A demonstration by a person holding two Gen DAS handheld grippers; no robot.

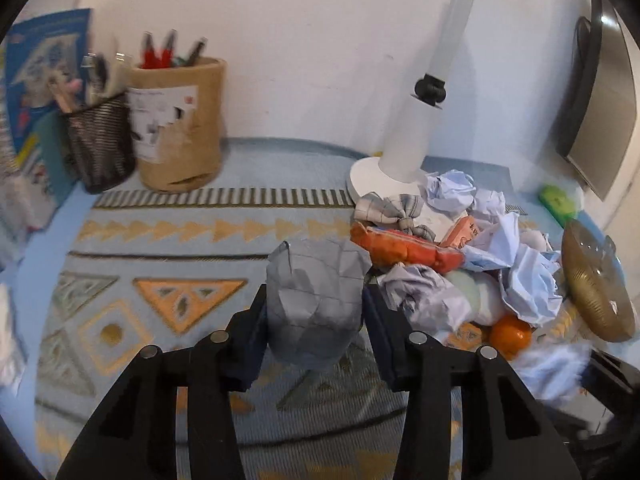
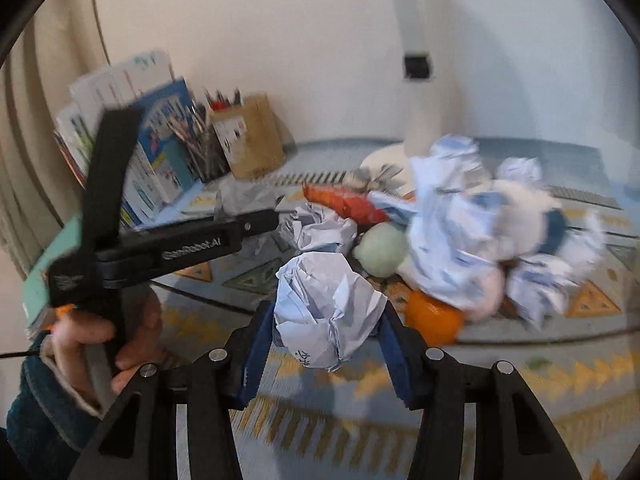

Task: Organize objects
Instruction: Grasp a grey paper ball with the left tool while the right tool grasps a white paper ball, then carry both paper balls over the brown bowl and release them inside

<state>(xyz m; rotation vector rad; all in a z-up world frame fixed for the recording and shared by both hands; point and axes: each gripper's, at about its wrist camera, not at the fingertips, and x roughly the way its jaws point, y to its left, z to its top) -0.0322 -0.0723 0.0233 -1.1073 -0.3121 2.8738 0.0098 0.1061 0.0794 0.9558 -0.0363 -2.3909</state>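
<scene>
White lamp base [image 1: 372, 178] on a patterned blue mat [image 1: 168, 240] — far left of it, a cardboard pen pot [image 1: 180, 128] beside a black mesh cup [image 1: 100, 144].

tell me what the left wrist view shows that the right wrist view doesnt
Only the left wrist view: the left gripper shut on a grey paper ball, a gold dish and a green object at the right.

Only the right wrist view: the right gripper shut on a white paper ball, and the person's hand holding the other gripper's handle.

Both: the crumpled paper pile, the orange, the brown pen holder and the patterned mat.
</scene>
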